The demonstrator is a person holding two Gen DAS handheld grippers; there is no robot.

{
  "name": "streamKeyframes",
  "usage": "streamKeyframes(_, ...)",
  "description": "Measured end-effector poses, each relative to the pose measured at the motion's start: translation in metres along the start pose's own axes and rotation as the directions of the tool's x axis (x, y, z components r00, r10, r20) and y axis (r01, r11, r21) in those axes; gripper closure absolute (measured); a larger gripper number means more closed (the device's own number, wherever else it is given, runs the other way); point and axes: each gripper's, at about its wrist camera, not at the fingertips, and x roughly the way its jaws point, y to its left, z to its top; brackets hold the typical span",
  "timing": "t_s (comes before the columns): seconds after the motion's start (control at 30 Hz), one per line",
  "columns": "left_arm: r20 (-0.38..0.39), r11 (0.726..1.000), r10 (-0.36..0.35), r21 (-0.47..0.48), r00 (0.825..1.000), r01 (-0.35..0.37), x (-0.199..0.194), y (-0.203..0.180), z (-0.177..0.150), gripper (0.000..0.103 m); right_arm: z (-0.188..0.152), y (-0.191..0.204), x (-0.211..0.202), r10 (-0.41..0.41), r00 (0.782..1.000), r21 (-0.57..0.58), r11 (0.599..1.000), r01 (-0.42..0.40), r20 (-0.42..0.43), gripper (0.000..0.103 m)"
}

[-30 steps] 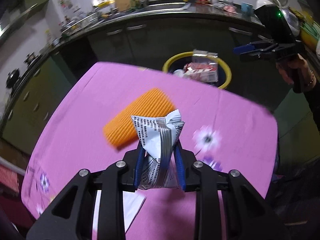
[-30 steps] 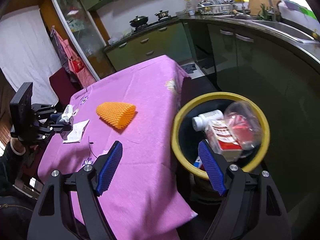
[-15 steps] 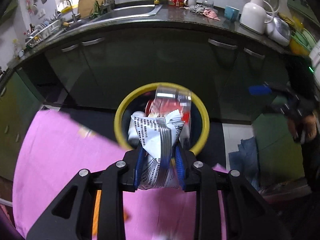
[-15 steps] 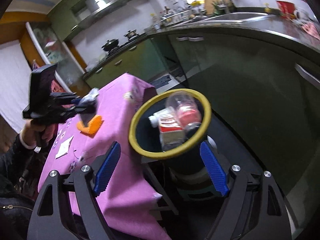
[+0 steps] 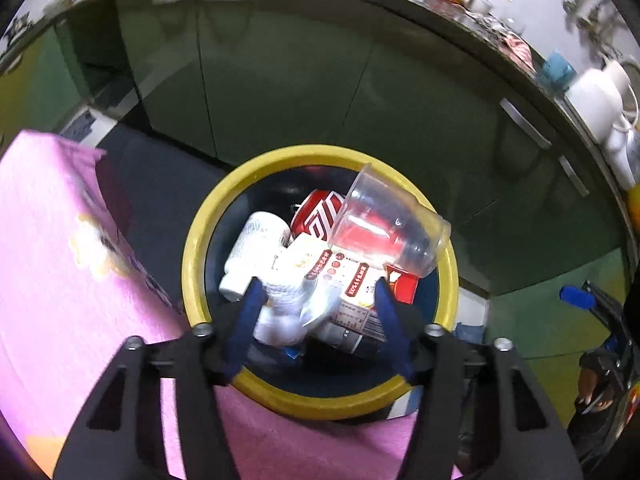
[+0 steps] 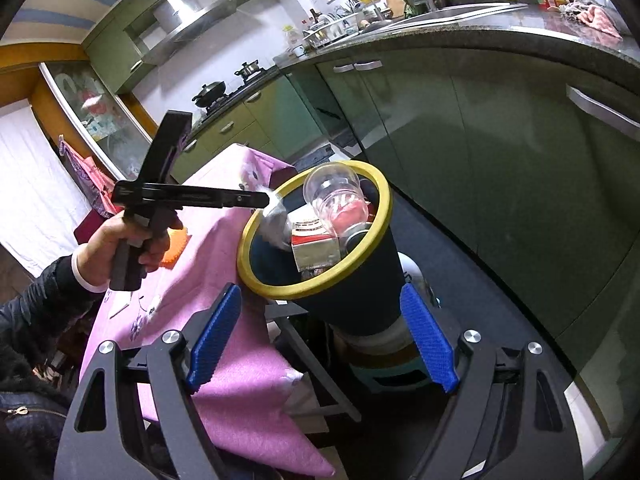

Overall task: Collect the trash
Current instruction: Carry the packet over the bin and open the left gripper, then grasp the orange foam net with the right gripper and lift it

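Wrapper (image 5: 288,312) dropping into bin (image 5: 192,248) w/ other trash, left claw (image 5: 316,332) just opened off it; right claw (image 6: 322,338) wide, empty.

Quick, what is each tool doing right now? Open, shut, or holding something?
Left tool: jaws have just been opening over the bin; the crumpled wrapper sits loose between them.
Right tool: open, holding nothing.
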Motion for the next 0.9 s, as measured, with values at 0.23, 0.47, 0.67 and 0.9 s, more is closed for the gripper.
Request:
streamKeyframes(0.23,0.14,0.996,-0.018,-0.08,0.99,0.03,-0.055,0.011,-0.02,0.024,0.002,0.014,0.003,0.01,1.0,-0.028,1.0,-0.011,-0.009,0.022)
streamKeyframes(0.47,0.382,0.983,0.082,-0.182,0.921,-0.012,-0.166,0.05,-0.093,0.011,0.014,0.057,0.023,0.058,0.995,-0.145,0.987,-0.069,-0.076,0.021)
streamKeyframes(0.67,0.469,0.938,0.266,-0.327,0.842,-0.113,-0.247,0.094,-0.185,0.011,0.039,0.14,0.076,0.128,0.975,-0.355,0.916,-0.187,-0.181,0.021)
streamKeyframes(0.9,0.491,0.872,0.436,-0.437,0.754,-0.22,-0.301,0.109,-0.27,0.007,0.052,0.258,0.165,0.128,0.941,-0.623,0.72,-0.305,-0.313,0.012)
